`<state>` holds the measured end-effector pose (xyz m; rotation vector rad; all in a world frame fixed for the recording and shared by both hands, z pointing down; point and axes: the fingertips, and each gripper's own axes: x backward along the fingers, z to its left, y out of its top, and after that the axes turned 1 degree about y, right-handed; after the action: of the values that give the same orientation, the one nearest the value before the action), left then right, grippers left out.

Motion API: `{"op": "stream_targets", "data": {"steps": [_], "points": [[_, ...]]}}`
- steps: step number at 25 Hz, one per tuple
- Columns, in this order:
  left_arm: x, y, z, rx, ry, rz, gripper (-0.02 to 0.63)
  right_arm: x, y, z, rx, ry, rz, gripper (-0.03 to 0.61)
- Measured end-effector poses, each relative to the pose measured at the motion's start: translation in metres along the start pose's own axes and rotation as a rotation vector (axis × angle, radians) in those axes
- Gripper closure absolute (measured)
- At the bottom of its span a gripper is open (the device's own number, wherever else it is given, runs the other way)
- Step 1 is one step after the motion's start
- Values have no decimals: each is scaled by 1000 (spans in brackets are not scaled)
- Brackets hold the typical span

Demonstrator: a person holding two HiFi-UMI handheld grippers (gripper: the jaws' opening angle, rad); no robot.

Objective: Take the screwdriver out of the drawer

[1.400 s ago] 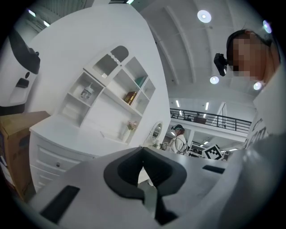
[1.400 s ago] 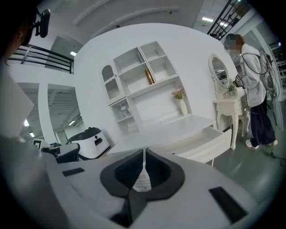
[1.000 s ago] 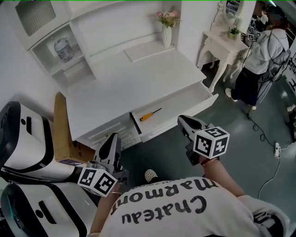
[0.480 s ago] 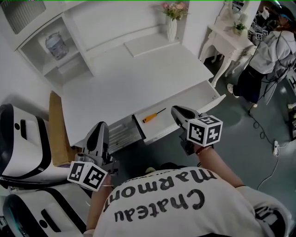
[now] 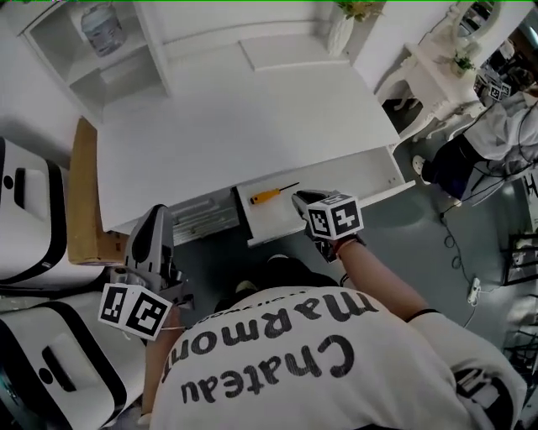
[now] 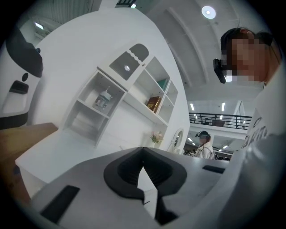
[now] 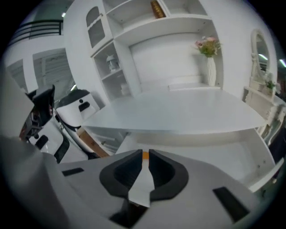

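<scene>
An orange-handled screwdriver [image 5: 269, 196] lies in the open white drawer [image 5: 357, 178] under the desk top [image 5: 244, 117]. My right gripper [image 5: 297, 199] is shut and empty. It points down into the drawer, with its tips just to the right of the screwdriver's shaft. In the right gripper view a bit of the orange handle [image 7: 145, 155] shows through the slit just past the right gripper [image 7: 145, 151]. My left gripper [image 5: 155, 215] hangs in front of the desk's left drawers, away from the screwdriver. In its own view the left gripper [image 6: 143, 149] is shut on nothing.
White and black machines [image 5: 25, 218] and a wooden board [image 5: 81, 193] stand left of the desk. Shelves with a jar [image 5: 99, 18] and a vase [image 5: 340, 34] sit at the back. A small white side table [image 5: 437, 76] and a person [image 5: 496, 126] are at the right.
My right gripper has dropped and moved in over the drawer, close to the screwdriver. The left gripper has drifted left along the desk front. Both stay shut.
</scene>
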<state>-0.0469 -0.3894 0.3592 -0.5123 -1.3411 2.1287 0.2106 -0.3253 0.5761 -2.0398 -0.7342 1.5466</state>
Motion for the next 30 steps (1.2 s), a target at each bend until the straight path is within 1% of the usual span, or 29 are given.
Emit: {"op": "stream_targets", "data": {"steps": [4,5,6,7,9,13,17,20,24,28,30], "points": [[13,13,21,-5,148,-64,591,-36,-17,-9,178,55,176,531],[17,14,25,-6,185,-72,591,-43,-20,-9,233,74,219,506],[21,15,27,-5,222,-79,591,-50,-23,-9,290,95,259,435],[23,16,29,-4,257,-88,591,-57,-25,-9,344,113,296,408],[26,18,31,-1,313,-110,591,-70,-27,-12,435,142,349,408],[32,20,29,-13,409,-133,591,-93,-30,-14,571,196,421,409],[43,17,27,-17,505,-158,591,-115,-34,-9,745,256,430,410],[49,7,21,-16,567,-170,591,-126,-41,-7,863,297,436,416],[62,-6,12,-5,658,-170,591,-137,-46,-8,931,312,433,416],[78,-17,2,0,740,-166,591,-143,-44,-9,1000,297,376,414],[83,-20,-4,0,765,-159,591,-145,-43,-8,1010,284,364,414]]}}
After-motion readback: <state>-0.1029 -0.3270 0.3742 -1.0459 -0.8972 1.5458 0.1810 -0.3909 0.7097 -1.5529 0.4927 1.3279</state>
